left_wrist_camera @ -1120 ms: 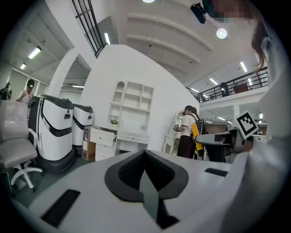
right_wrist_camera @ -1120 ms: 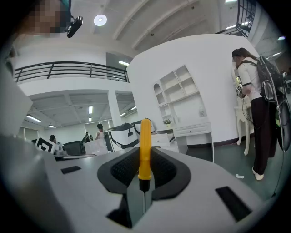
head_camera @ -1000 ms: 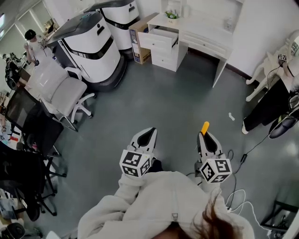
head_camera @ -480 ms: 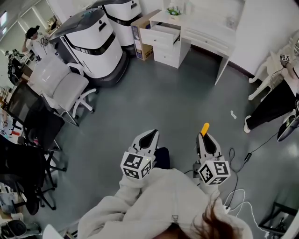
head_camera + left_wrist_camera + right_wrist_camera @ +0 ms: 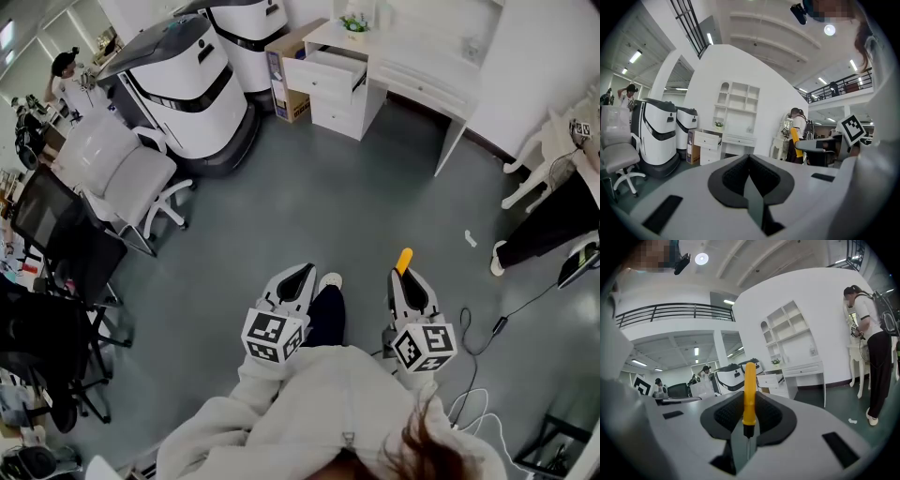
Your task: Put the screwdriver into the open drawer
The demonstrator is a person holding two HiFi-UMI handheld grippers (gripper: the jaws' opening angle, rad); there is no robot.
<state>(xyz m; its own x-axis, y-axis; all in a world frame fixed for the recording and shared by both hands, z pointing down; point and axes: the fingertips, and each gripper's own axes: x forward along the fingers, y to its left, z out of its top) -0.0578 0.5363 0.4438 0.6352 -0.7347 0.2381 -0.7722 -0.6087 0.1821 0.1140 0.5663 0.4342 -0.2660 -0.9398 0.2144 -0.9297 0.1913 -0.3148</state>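
My right gripper (image 5: 408, 277) is shut on the screwdriver (image 5: 749, 394), whose yellow handle (image 5: 404, 260) sticks out past the jaws. My left gripper (image 5: 298, 278) is shut with nothing in it. The open drawer (image 5: 325, 73) juts out of a white drawer unit far ahead, under the white desk (image 5: 412, 56). In the right gripper view the open drawer (image 5: 769, 380) shows just right of the screwdriver's handle. In the left gripper view the drawer (image 5: 708, 139) lies ahead to the left, with the right gripper and its yellow handle (image 5: 794, 137) at the right.
Two large white-and-grey machines (image 5: 190, 80) stand left of the drawers, beside a cardboard box (image 5: 288, 89). A white office chair (image 5: 117, 174) and black chairs (image 5: 58, 281) line the left. A person (image 5: 562, 202) stands at the right; cables (image 5: 492, 328) lie on the grey floor.
The view has moved forward over the floor toward the desk. A foot in a white shoe now shows between the grippers. Both grippers stay shut.
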